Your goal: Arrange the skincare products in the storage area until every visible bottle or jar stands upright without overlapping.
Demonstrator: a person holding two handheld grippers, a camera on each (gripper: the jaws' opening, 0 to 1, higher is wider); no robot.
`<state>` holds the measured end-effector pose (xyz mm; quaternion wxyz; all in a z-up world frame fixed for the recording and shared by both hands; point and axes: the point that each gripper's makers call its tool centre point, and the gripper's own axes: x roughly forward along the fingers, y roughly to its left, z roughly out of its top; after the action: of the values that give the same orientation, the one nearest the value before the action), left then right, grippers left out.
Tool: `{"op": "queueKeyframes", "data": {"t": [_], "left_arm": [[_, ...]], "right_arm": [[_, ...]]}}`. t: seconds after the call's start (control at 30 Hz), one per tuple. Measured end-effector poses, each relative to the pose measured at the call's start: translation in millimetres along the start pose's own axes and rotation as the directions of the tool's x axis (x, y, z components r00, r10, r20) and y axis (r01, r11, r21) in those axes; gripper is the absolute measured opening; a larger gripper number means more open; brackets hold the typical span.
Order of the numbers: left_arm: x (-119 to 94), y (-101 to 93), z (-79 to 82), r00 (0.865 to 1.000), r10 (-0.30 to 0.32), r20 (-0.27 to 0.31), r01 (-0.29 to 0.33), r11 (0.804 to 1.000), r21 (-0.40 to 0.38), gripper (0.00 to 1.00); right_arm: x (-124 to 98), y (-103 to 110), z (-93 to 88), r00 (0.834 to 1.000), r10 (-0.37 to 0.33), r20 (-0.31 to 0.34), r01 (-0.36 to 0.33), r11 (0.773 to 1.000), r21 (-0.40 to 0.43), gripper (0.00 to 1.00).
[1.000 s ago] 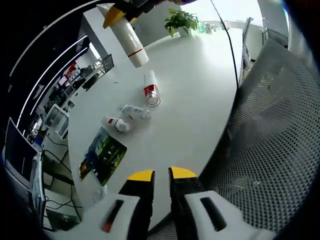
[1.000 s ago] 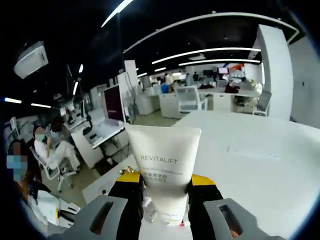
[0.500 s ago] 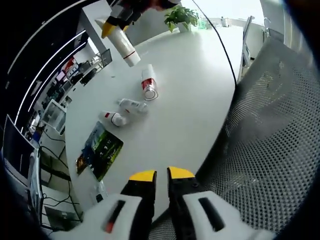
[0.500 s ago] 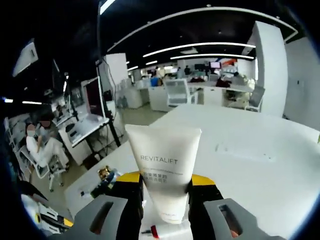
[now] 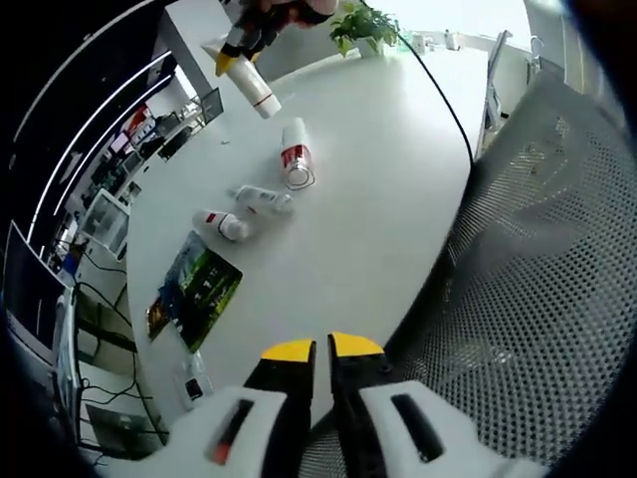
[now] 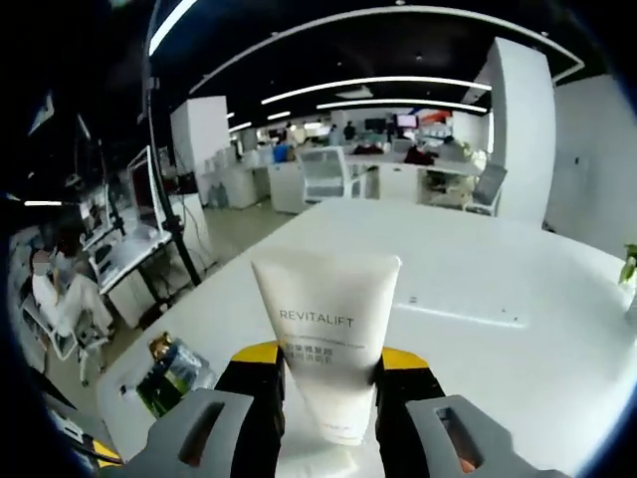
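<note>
a wide white worktop (image 5: 358, 189) runs up the middle of the left gripper view, with a grey mesh chair back (image 5: 537, 279) on the right and a potted plant (image 5: 366, 24) at the top. rows of desks with monitors (image 5: 80, 229) line the left. in the right gripper view, an open office has curved ceiling light strips (image 6: 398, 90), a white pillar (image 6: 518, 129) at the right, and a white chair (image 6: 328, 174) near the centre.
</note>
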<state>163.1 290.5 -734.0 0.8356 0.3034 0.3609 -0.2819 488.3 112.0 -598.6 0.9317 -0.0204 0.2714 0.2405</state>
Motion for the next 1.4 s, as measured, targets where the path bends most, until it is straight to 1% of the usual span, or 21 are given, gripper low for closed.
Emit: {"op": "queueKeyframes", "data": {"t": [0.03,0.13,0.27,0.47,0.53,0.73,0.87,0.93,0.97,1.0,1.03,1.17,1.3,1.4], "left_arm": [[0.2,-0.5,-0.5,1.000,-0.003,-0.003,0.003,1.000,0.001,0.00],[1.0,-0.7,-2.5,1.000,-0.004,-0.013,0.004,1.000,-0.003,0.00],[1.0,-0.3,-3.2,1.000,-0.003,-0.018,0.003,1.000,-0.005,0.00],[1.9,0.6,-4.9,1.000,0.000,-0.026,0.000,1.000,-0.007,0.00],[2.0,0.6,-5.4,1.000,0.000,-0.029,0.000,1.000,-0.008,0.00],[2.6,0.7,-6.3,0.999,0.000,-0.034,0.000,1.000,-0.011,0.00],[2.4,0.7,-6.5,0.999,-0.001,-0.037,0.000,1.000,-0.012,0.00],[3.0,0.5,-6.8,0.999,-0.002,-0.038,0.001,1.000,-0.013,0.00],[3.0,0.4,-7.0,0.999,-0.003,-0.040,0.002,1.000,-0.013,0.00],[2.8,0.4,-6.9,0.999,-0.003,-0.040,0.002,1.000,-0.013,0.00],[3.1,0.3,-6.9,0.999,-0.003,-0.039,0.002,1.000,-0.013,0.00],[3.3,-0.2,-7.5,0.999,-0.006,-0.042,0.005,1.000,-0.012,0.00],[3.7,-0.5,-7.7,0.999,-0.007,-0.043,0.007,1.000,-0.010,0.00],[3.9,-0.7,-8.2,0.999,-0.009,-0.046,0.008,1.000,-0.011,0.00]], "right_arm": [[4.1,-4.0,-1.3,1.000,-0.005,-0.005,0.005,1.000,0.024,0.31],[14.1,-11.5,-4.8,1.000,-0.019,-0.017,0.019,0.999,0.040,0.31],[25.0,-17.5,-10.9,0.998,-0.035,-0.042,0.036,0.999,0.033,0.31],[38.6,-22.6,-17.0,0.997,-0.042,-0.063,0.043,0.999,0.008,0.31],[42.0,-25.7,-20.2,0.996,-0.054,-0.070,0.055,0.998,0.002,0.31],[47.5,-31.3,-27.5,0.995,-0.067,-0.074,0.069,0.997,0.024,0.31],[47.6,-33.8,-30.1,0.995,-0.077,-0.059,0.078,0.997,0.015,0.32],[46.4,-36.4,-35.4,0.994,-0.090,-0.062,0.091,0.996,0.016,0.32],[45.5,-38.2,-34.2,0.995,-0.094,-0.034,0.095,0.994,0.044,0.32],[46.1,-40.0,-32.3,0.995,-0.098,-0.013,0.099,0.994,0.045,0.32],[46.3,-40.3,-33.0,0.996,-0.093,-0.004,0.093,0.995,0.047,0.32],[46.5,-40.6,-33.1,0.997,-0.081,-0.006,0.081,0.996,0.038,0.32],[46.5,-42.5,-33.2,0.997,-0.070,-0.015,0.070,0.996,0.049,0.33],[47.3,-41.3,-33.3,0.998,-0.055,-0.026,0.056,0.998,0.035,0.33]]}}
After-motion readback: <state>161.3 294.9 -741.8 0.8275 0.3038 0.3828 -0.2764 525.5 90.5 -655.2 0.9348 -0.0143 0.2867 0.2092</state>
